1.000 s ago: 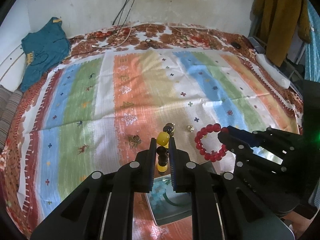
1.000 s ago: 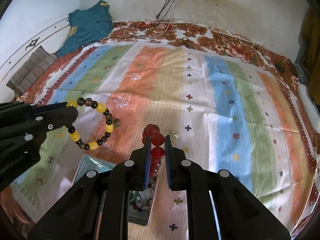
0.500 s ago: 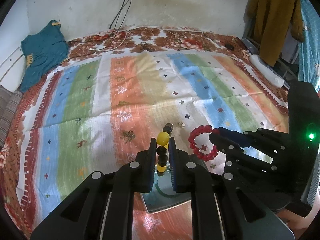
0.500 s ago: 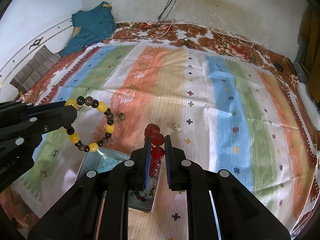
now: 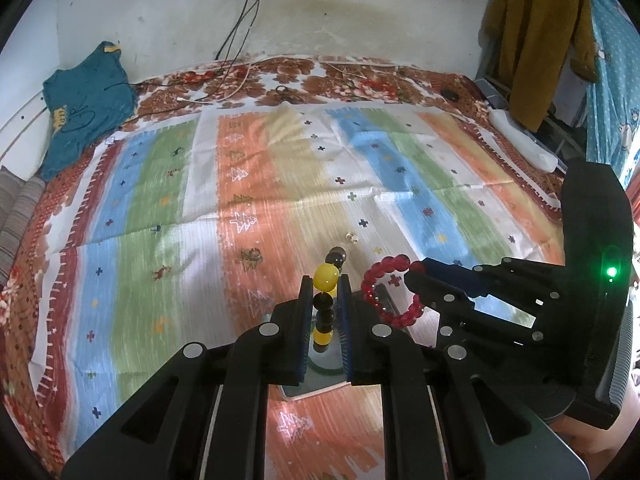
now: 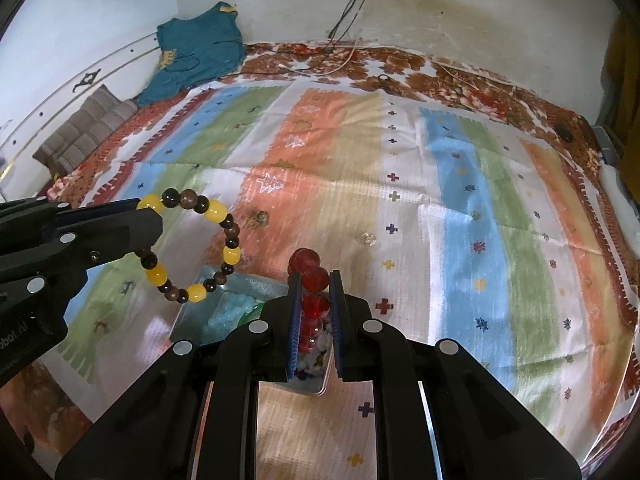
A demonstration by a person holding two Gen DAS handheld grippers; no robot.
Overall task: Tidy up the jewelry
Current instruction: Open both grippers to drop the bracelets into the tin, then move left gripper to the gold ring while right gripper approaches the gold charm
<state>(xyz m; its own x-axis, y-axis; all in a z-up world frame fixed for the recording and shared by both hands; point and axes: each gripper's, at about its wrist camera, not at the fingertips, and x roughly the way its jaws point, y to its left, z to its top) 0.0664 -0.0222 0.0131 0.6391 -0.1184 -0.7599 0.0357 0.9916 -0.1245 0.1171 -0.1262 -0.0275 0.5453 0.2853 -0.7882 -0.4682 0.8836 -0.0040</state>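
The yellow-and-brown bracelet (image 6: 192,250) hangs in the air, pinched at one side by the left tongs (image 5: 325,300), whose jaws are closed on its beads. In the right wrist view its loop droops with its lower beads over the far left corner of the metal tray (image 6: 192,312) lying on the striped bed cover (image 6: 460,208) near the bed's near edge. The red bracelet (image 5: 390,296) is clamped the same way in the right tongs (image 6: 314,300), held above the tray's right side; white and blue pieces already lie inside the tray.

The step in hand looks like carrying both bracelets to the tray and setting them in. To do it well, each loop should be brought wholly inside the rim before the jaws part, since the yellow one hangs partly beyond the tray's edge and could slide onto the cover. Lowering until the beads touch the contents, then opening, should stop them bouncing or rolling. Releasing one at a time would keep the two loops from tangling.

Two loose pieces, a dark bead (image 6: 262,216) and a small clear one (image 6: 368,238), rest on the cover beyond the tray, apart from each other.

Compared with a second ago, both tongs have risen and drawn back a little: the tray sits further forward in the right wrist view, more of its contents show, and the grips are unchanged.
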